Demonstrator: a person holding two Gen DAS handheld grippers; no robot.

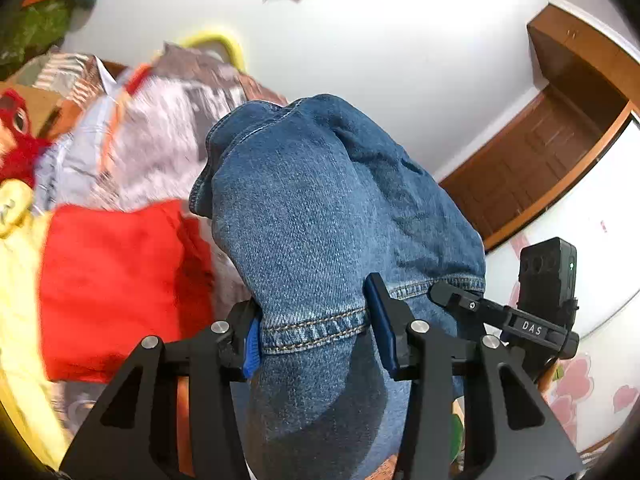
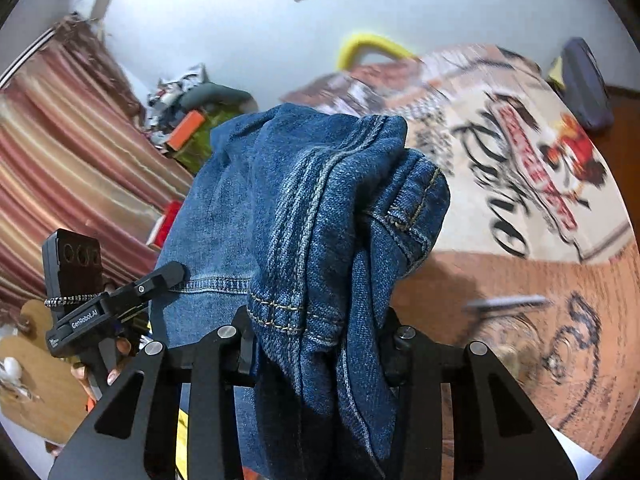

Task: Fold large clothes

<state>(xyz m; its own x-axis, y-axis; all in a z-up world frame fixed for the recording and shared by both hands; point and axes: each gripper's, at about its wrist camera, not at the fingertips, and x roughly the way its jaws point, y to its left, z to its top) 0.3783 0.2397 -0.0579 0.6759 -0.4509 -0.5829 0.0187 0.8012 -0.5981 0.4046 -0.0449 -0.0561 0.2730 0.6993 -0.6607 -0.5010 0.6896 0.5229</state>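
Left black two-finger gripper (image 1: 314,334) w/ blue pads clamped on stitched hem of blue denim jeans (image 1: 320,208); jaws closed onto hem, cloth bunched betw. them; rest of denim humped up ahead of fingers & hanging below. Right black two-finger gripper (image 2: 318,344) likewise closed on a thick bunch of same jeans (image 2: 304,200), seam & hem stitching wrapped over jaws; denim lifted, not lying flat. Other gripper's black finger tip touching hem edge at right in left view (image 1: 448,292), at left in right view (image 2: 164,276), so both grips just beside each other on same hem.

Beyond, left view: folded bright red cloth (image 1: 116,288) just left of jeans; pale yellow fabric (image 1: 20,320) at far left edge; blurred grey-white & orange patterned bedding (image 1: 152,140) behind; brown wooden door (image 1: 532,160) far right; white wall above.

Beyond, right view: orange & cream printed bedspread w/ black script lettering (image 2: 520,184) to right; red-striped curtain (image 2: 60,152) to left; yellow curved tube (image 2: 368,46) near wall, blurred.
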